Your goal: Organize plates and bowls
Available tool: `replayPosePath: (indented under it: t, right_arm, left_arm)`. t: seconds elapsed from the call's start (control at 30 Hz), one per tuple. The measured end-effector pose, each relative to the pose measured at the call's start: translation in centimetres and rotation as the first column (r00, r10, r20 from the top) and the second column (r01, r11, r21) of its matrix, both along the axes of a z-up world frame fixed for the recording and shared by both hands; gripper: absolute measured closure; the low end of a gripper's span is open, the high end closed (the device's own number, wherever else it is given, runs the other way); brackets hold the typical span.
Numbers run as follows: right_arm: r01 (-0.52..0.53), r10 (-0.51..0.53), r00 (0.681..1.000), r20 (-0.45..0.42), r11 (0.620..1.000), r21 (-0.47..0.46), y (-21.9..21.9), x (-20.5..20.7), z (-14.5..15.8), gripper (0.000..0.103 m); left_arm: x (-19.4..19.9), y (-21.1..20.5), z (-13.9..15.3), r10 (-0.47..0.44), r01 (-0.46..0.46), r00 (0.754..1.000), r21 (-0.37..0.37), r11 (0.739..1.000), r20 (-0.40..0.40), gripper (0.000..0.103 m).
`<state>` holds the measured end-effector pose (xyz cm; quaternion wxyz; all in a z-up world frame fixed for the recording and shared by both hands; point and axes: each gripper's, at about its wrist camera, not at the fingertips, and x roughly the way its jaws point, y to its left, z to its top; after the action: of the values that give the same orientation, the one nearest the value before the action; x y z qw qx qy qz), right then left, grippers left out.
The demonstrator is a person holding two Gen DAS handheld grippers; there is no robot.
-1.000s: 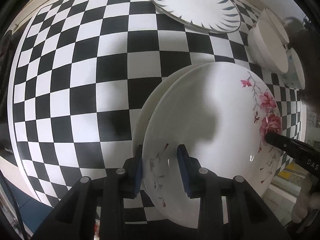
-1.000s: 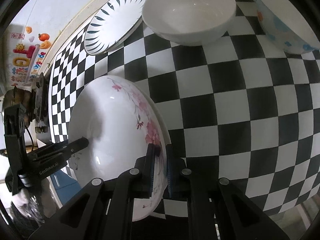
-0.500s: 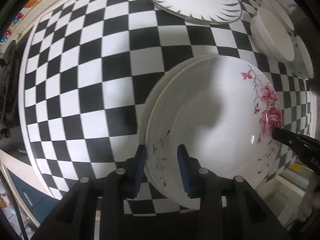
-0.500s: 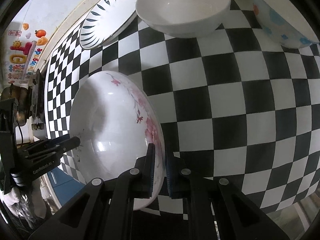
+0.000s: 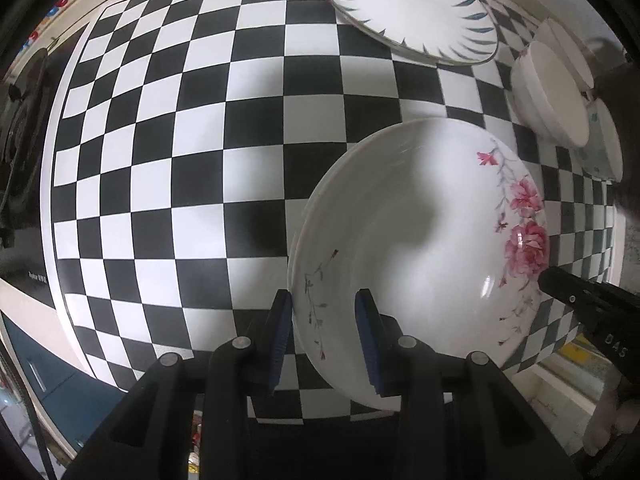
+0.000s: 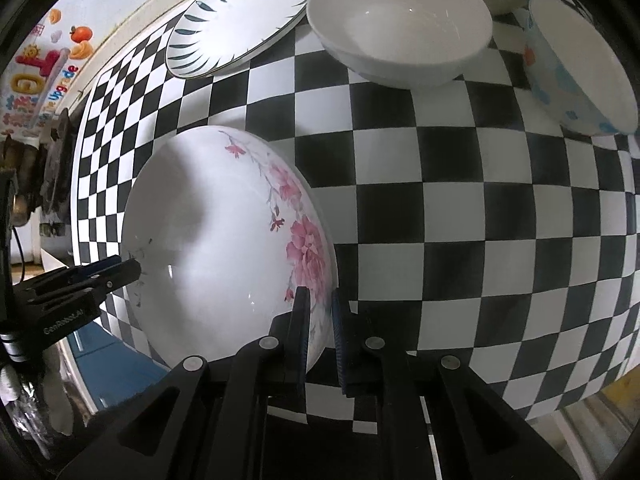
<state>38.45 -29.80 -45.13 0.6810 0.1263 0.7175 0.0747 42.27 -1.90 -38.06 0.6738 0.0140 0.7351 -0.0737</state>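
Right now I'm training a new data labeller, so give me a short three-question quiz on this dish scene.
1. True or false: both hand-held grippers grip the white floral plate.
2. Which dish lies nearest the plain white ceramic bowl? A) the white plate with dark leaf-shaped rim marks B) a red mug C) a steel pot
3. Fill in: the dishes rest on a black-and-white ____ tabletop.

Key: 1 true: the left hand-held gripper and right hand-held gripper pinch opposite rims. 2 A. 3 checkered.

Black claw (image 5: 325, 340) — blue pads (image 5: 280, 332), silver screws (image 5: 241, 343).
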Motion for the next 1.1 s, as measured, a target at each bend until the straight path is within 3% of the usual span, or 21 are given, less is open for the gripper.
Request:
replayPosePath:
  t: [0.3, 0.37, 0.43, 0.5, 0.7, 0.83, 1.1]
  right_arm:
    - [-0.059, 0.057, 0.997, 0.058, 0.998, 0.036, 1.3, 0.1, 3.5, 0.089]
    - [-0.064, 0.06, 0.996, 0.065, 0.996, 0.065, 1.5, 0.7, 4.5, 0.082]
    - [-0.068, 0.062, 0.996, 0.066, 0.994, 0.091, 1.7, 1.7, 5.3, 0.062]
    - [-0.056, 0.045, 0.995, 0.088, 0.991, 0.121, 1.4, 3.2, 6.2, 0.054]
    - [-0.005, -0.015, 0.987, 0.161, 0.993, 0.122, 0.3, 9.5, 9.5, 0.053]
    - [0.039, -0.058, 0.986, 0.158, 0.992, 0.121, -0.7, 14.8, 9.4, 0.053]
    - [0.084, -0.091, 0.993, 0.078, 0.993, 0.08, -0.9, 24.4, 4.1, 0.053]
  left_arm:
    - [-0.7, -1.1, 4.4, -0.02, 0.024, 0.996, -0.052, 0.998, 0.083, 0.073]
    - [-0.1, -0.9, 5.4, -0.001, 0.009, 0.996, -0.087, 0.996, 0.09, 0.072]
    - [1.4, -0.9, 6.1, 0.036, -0.023, 0.994, -0.132, 0.991, 0.099, 0.072]
    - [2.7, -0.9, 6.4, 0.055, -0.038, 0.992, -0.154, 0.987, 0.111, 0.072]
    - [9.6, -0.1, 7.4, 0.13, -0.098, 0.977, -0.186, 0.978, 0.169, 0.072]
    - [13.9, 0.6, 5.6, 0.165, -0.136, 0.978, -0.207, 0.969, 0.126, 0.072]
    - [19.2, 1.1, -0.4, 0.185, -0.18, 0.983, -0.191, 0.965, 0.01, 0.072]
